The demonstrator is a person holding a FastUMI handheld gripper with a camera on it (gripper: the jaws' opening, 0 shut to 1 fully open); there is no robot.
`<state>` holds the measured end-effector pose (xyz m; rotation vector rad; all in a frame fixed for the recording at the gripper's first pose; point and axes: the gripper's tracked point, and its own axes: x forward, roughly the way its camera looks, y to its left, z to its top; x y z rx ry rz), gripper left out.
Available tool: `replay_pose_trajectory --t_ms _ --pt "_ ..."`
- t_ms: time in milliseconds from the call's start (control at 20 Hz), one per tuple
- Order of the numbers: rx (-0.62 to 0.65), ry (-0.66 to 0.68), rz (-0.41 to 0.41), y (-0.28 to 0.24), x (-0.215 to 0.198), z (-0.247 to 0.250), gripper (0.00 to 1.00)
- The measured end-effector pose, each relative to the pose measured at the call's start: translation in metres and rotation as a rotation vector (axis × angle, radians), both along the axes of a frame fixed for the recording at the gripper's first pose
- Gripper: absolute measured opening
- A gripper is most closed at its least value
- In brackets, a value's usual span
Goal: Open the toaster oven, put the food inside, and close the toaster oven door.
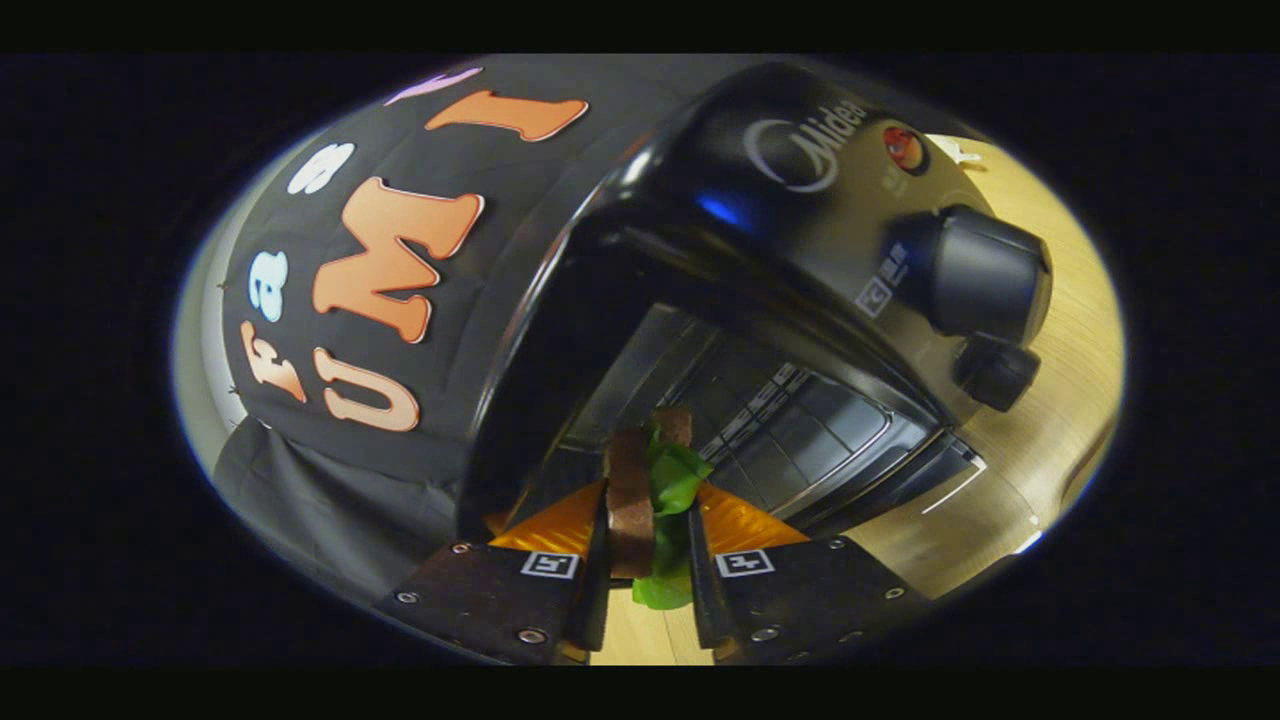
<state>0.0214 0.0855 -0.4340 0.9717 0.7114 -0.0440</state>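
The gripper (648, 560) is clamped on a sandwich (640, 500), held upright between both fingers: brown bread slices with ruffled green lettuce spilling out. Just beyond the fingers gapes the oven (760, 300), a glossy black rounded box with its door (900, 470) dropped open, dark ribbed walls inside and two round knobs (985, 300). It stands on a pale wood-grain table (1060, 400).

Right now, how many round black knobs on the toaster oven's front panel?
2. The large black knob sits below the red indicator light; the small black knob sits just beneath it. More may be hidden.
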Motion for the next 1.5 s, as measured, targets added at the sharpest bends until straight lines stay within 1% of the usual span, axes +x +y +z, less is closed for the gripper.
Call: replay_pose_trajectory --t_ms 50,100,150,200,250,300,400,650,800,950,1100,1250,1400,1500 --pt "-0.037 -0.004 -0.021 -0.004 0.003 -0.002 0.38" --pt "-0.066 0.015 -0.028 -0.003 -0.004 -0.002 0.45" --pt "-0.071 0.016 -0.004 -0.002 -0.003 -0.002 0.52" --pt "-0.072 0.035 0.036 0.007 -0.011 -0.003 0.59" --pt "-0.058 0.044 0.078 0.013 -0.019 0.002 0.62" --pt "-0.058 0.045 0.112 0.015 -0.029 0.011 0.73" --pt "-0.108 0.048 0.166 0.010 -0.042 0.012 0.97" --pt "-0.170 0.058 0.263 -0.008 -0.080 0.027 0.97" --pt "-0.241 0.075 0.369 -0.005 -0.109 0.030 0.97" --pt "-0.362 0.113 0.462 -0.006 -0.133 0.015 0.98" --pt "-0.411 0.134 0.543 0.005 -0.157 0.013 0.98" --pt "-0.454 0.123 0.593 0.010 -0.176 0.020 0.98" --pt "-0.507 0.159 0.628 0.000 -0.195 0.019 0.98" --pt "-0.575 0.192 0.657 -0.011 -0.206 0.011 0.98"
